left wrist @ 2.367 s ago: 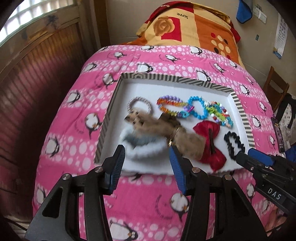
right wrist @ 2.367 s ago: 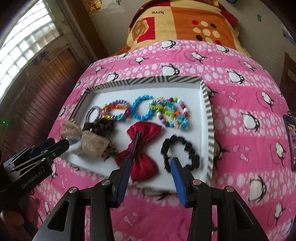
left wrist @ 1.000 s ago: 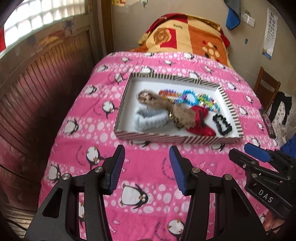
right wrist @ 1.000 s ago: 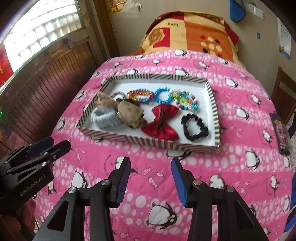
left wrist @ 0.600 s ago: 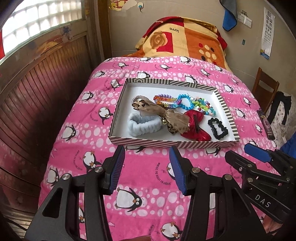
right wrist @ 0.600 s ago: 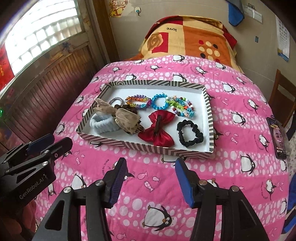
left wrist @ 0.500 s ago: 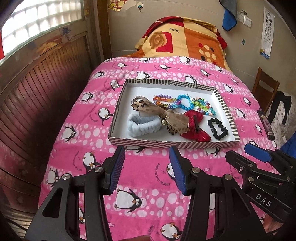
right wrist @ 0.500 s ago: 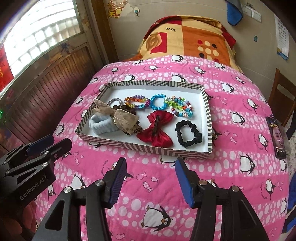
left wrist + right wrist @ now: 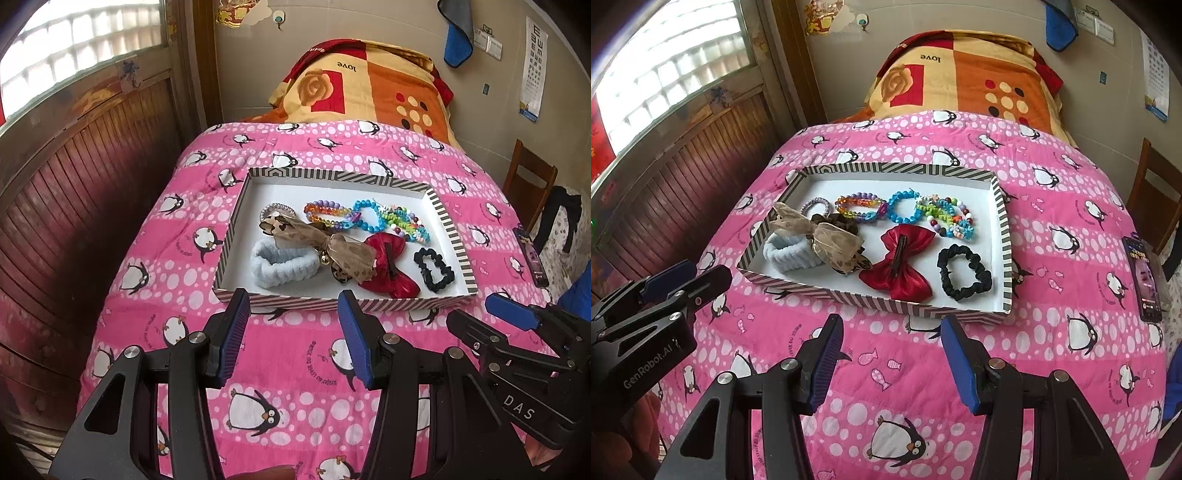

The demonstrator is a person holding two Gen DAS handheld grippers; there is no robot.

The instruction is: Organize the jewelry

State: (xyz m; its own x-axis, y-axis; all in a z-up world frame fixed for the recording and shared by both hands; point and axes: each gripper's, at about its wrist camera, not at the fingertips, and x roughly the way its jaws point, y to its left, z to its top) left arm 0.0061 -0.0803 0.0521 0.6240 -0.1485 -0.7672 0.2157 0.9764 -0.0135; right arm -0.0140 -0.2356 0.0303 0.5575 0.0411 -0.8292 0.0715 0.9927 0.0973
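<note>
A striped-rim white tray [image 9: 452,230] [image 9: 1004,236] lies on the pink penguin quilt. It holds a red bow [image 9: 391,267] [image 9: 901,262], a brown leopard bow [image 9: 325,245] [image 9: 831,240], a pale blue scrunchie [image 9: 280,264] [image 9: 786,251], a black scrunchie [image 9: 433,269] [image 9: 964,275], a silver ring [image 9: 277,210] and several bead bracelets [image 9: 365,218] [image 9: 905,210]. My left gripper [image 9: 293,332] [image 9: 683,280] is open and empty, near the tray's front edge. My right gripper [image 9: 892,349] [image 9: 511,319] is open and empty, also in front of the tray.
A phone [image 9: 1145,277] [image 9: 532,254] lies on the quilt to the right of the tray. An orange pillow [image 9: 369,92] is at the bed's head. A wooden wall panel [image 9: 74,184] runs along the left. A wooden chair [image 9: 528,181] stands at the right.
Both grippers have pulled back from over the tray to in front of it, empty. The right jaws have opened a little wider. The items in the tray stay put.
</note>
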